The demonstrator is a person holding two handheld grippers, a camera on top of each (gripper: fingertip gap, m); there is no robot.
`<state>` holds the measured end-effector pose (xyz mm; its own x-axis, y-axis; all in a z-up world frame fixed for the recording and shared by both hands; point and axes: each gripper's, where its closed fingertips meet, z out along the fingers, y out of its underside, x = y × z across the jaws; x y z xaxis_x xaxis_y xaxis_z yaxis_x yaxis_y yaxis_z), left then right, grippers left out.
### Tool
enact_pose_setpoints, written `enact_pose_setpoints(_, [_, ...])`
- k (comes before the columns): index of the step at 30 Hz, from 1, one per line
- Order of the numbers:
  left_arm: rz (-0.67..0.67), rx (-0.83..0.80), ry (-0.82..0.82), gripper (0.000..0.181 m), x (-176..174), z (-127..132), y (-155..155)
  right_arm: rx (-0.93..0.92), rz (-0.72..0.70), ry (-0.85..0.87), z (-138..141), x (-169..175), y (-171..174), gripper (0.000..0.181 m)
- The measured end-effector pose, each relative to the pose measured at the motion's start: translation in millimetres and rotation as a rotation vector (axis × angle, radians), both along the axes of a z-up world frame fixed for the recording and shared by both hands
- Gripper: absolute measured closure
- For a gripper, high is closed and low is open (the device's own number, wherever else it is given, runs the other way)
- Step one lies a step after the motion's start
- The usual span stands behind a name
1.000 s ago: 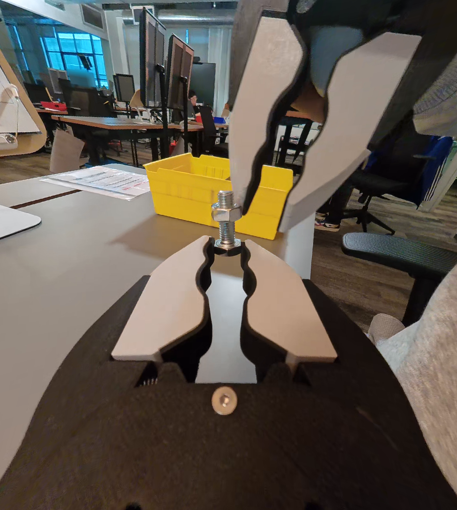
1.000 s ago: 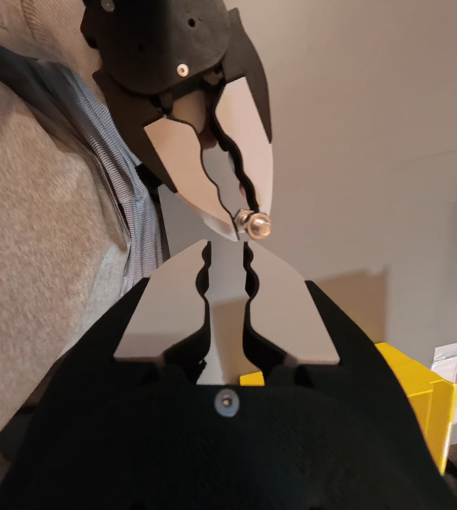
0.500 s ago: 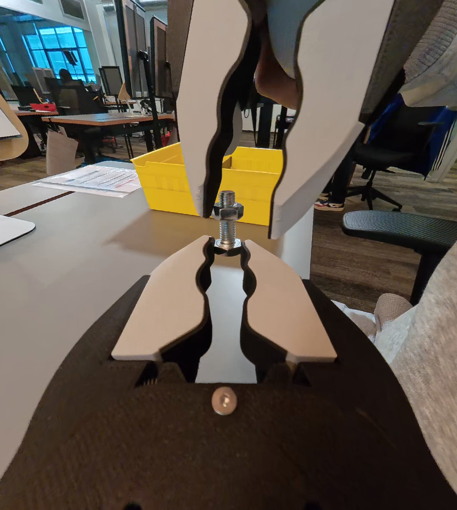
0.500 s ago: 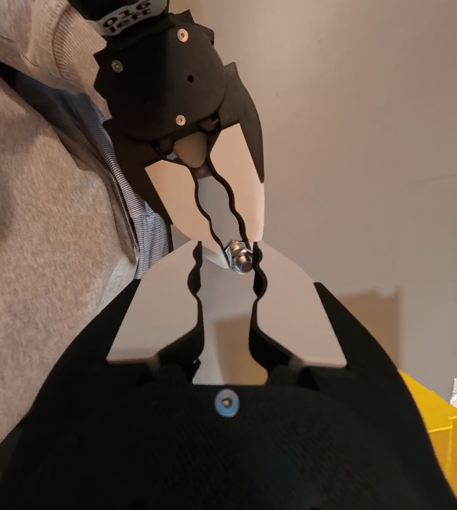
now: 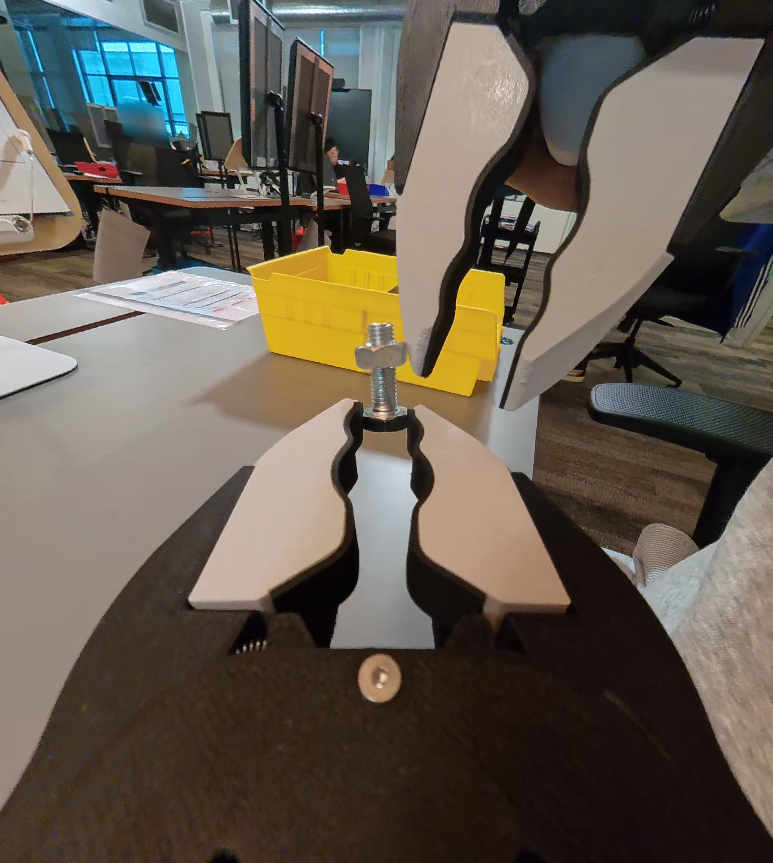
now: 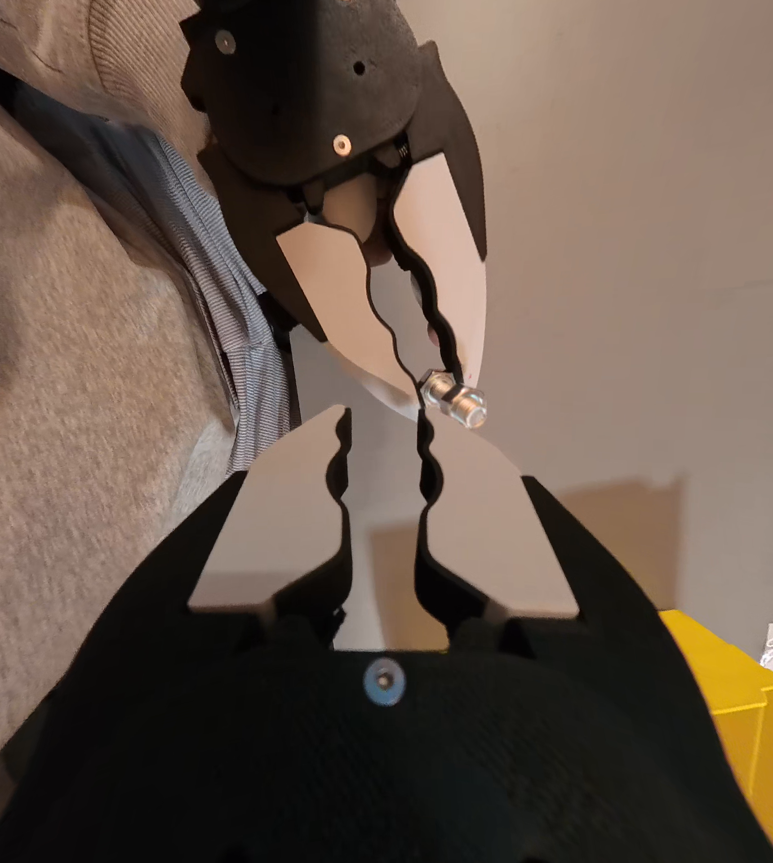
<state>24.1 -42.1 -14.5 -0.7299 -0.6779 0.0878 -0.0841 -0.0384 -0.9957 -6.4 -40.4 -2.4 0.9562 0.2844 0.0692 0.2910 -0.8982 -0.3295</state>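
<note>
Centre frame, the left gripper (image 5: 382, 411) clamps a small, stiff steel bolt (image 5: 381, 369) by its head; the right gripper (image 5: 466, 373) hovers spread beside its nut (image 5: 380, 357), above the surface (image 5: 95, 443).

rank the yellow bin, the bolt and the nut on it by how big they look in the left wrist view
1. yellow bin, largest though farther off
2. bolt, head clamped in the left gripper
3. nut, smallest, threaded near the bolt's top
</note>
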Motion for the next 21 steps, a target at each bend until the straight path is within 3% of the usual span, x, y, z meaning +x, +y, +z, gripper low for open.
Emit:
enact_pose_setpoints(11, [-0.028, 0.014, -0.040, 0.162, -6, 3, -6, 0.005, -0.048, -0.022, -1, 14, -6, 0.150])
enact_pose_setpoints(21, [-0.048, 0.072, -0.049, 0.163, -9, -4, -14, 0.029, -0.007, -0.023, -1, 7, 4, 0.146])
